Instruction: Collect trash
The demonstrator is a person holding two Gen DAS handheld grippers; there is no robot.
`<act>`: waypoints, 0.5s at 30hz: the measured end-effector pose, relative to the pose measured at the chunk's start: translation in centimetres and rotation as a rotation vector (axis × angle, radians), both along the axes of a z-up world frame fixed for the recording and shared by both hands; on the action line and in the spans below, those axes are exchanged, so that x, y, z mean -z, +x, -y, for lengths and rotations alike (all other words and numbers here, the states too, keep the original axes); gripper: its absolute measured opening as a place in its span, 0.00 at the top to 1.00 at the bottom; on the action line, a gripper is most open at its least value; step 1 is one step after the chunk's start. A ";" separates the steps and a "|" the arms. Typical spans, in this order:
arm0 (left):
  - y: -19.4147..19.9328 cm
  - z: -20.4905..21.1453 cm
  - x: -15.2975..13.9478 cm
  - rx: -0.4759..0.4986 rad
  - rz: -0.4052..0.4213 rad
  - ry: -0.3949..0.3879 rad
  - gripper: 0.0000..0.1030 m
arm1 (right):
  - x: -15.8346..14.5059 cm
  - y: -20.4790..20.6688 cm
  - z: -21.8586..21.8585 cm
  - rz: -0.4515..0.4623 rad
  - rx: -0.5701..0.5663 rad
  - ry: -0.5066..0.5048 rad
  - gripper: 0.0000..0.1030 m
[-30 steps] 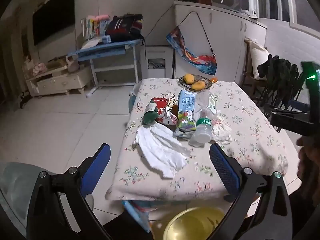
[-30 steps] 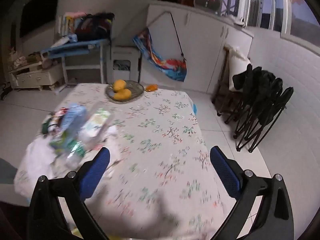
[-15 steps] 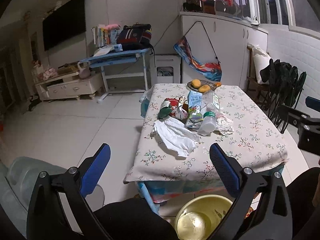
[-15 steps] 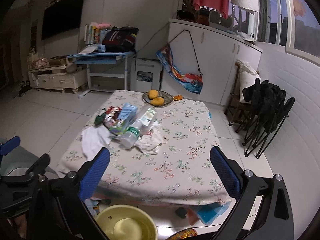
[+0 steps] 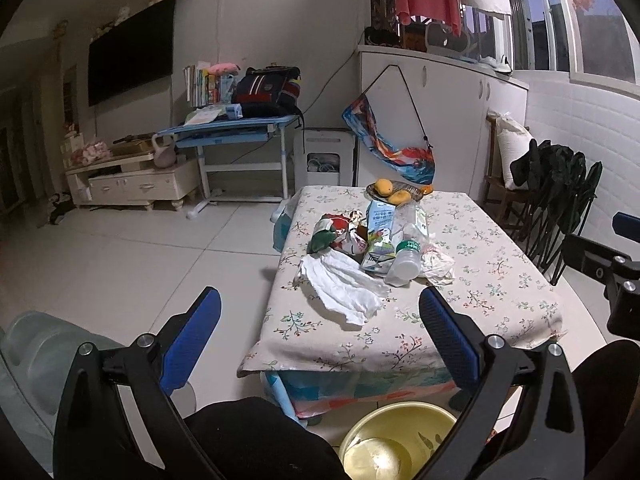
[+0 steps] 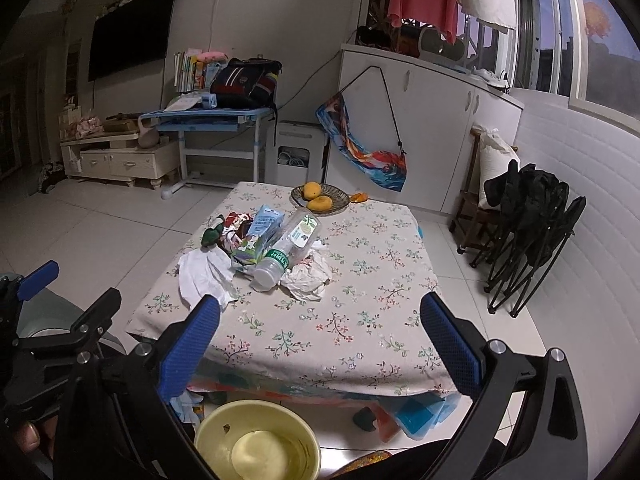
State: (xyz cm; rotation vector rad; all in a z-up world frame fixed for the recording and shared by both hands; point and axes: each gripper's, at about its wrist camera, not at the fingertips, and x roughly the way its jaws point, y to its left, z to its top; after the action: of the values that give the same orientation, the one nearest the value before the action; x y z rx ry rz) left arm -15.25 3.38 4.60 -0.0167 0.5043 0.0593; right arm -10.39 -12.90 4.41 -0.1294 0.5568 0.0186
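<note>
Both tongs spread and empty: left tongs [image 5: 318,316], right tongs [image 6: 320,316], both held back from the surface [image 6: 360,320], over the yellow bin [image 6: 256,440] on the floor.

Trash sat in one heap at the surface's left-middle:
- white tissue [image 6: 204,276] nearest the edge
- bottle [image 6: 286,246] lying on its side, uncapped mouth toward camera
- carton [image 6: 262,224] and wrappers [image 5: 340,232] behind
- crumpled paper [image 6: 308,276] touching the bottle

Handling, as judged:
- all light
- tissue and paper soft, so pinch a raised fold
- bottle thin, slick, would roll, so grip across the neck by the green label
- carton stiffer, take by an edge

Fruit plate [image 6: 320,198] wasn't trash.
</note>
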 end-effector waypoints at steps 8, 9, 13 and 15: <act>-0.1 -0.1 0.1 0.004 0.007 -0.022 0.07 | -0.9 -0.6 0.3 0.004 -0.003 0.013 0.07; 0.0 -0.1 0.1 0.005 0.008 -0.023 0.07 | -1.0 -0.6 0.3 0.004 -0.003 0.014 0.07; 0.0 0.0 0.2 0.007 0.008 -0.024 0.07 | -1.1 -0.8 0.3 0.001 -0.003 0.020 0.07; 0.0 0.0 0.2 0.007 0.010 -0.023 0.07 | -1.3 -0.7 0.6 -0.001 -0.006 0.023 0.07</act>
State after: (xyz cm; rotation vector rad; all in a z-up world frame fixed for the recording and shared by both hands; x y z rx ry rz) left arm -15.24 3.33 4.39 -0.0378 0.4945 0.0465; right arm -11.13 -13.47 5.67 -0.1089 0.5570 0.0309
